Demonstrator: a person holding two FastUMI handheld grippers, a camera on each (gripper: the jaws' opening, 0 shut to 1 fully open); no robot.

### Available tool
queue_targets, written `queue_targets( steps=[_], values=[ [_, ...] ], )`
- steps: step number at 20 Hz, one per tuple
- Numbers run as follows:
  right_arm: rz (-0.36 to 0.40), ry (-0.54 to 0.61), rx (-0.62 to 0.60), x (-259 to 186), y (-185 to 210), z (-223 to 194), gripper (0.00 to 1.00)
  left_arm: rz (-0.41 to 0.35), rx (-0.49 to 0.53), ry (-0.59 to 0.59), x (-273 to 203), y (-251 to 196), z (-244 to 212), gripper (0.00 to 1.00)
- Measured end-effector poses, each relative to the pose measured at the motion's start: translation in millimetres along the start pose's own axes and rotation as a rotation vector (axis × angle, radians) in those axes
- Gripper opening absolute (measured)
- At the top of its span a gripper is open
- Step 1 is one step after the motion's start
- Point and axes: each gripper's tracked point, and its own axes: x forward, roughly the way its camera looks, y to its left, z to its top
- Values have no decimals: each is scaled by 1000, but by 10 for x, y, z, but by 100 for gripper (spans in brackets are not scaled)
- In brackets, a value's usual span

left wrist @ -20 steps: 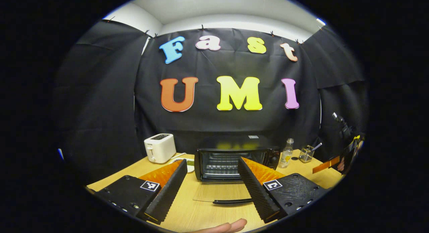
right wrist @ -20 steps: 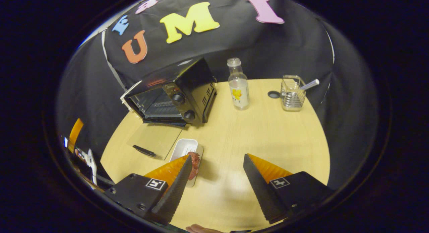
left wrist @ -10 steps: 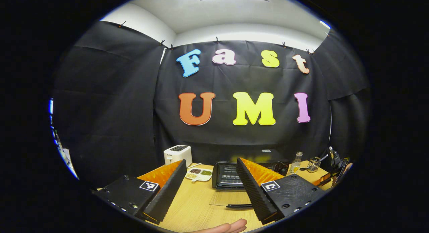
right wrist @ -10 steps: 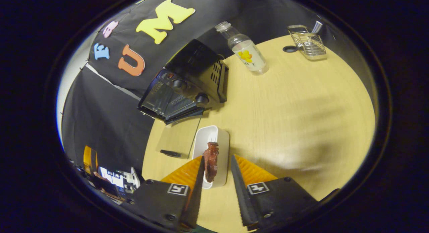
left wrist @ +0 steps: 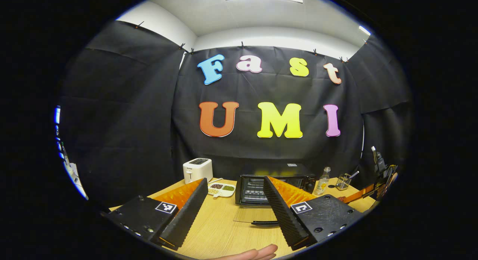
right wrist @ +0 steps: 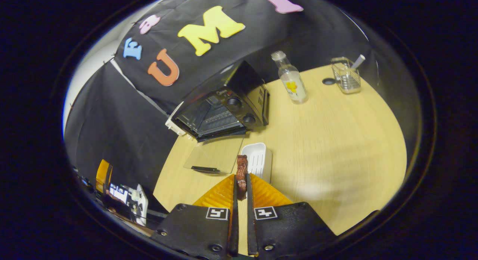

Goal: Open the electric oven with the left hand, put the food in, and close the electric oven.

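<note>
Right gripper [right wrist: 241, 194] clamped on the food [right wrist: 241, 175]; oven [right wrist: 224, 107] door [right wrist: 213, 155] down.

We see the food pinched between both fingers, raised above the white tray [right wrist: 257, 161] near the table [right wrist: 336, 148] middle. Our left gripper [left wrist: 233, 206] stands with fingers apart, facing the oven [left wrist: 274, 181] near the far edge.

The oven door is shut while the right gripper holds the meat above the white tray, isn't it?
Not quite: the oven door lies open, flat on the table, as the right gripper view shows. The right gripper does hold the meat, near the white tray.
</note>
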Motion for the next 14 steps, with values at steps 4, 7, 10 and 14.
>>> queue_targets(
  steps=[4,7,10,14],
  values=[
    [-92,-115,-270,-240,417,36,12,-3,24,44,-118,143,-179,95],
    [-168,-175,-440,-231,708,34,12,-2,36,62,-168,257,-266,95],
    [-199,-206,-573,-72,1015,5,12,-34,24,61,-196,289,-298,95],
    [-215,-245,-702,318,1386,-9,12,-68,15,63,-174,366,-347,95]
  ],
)
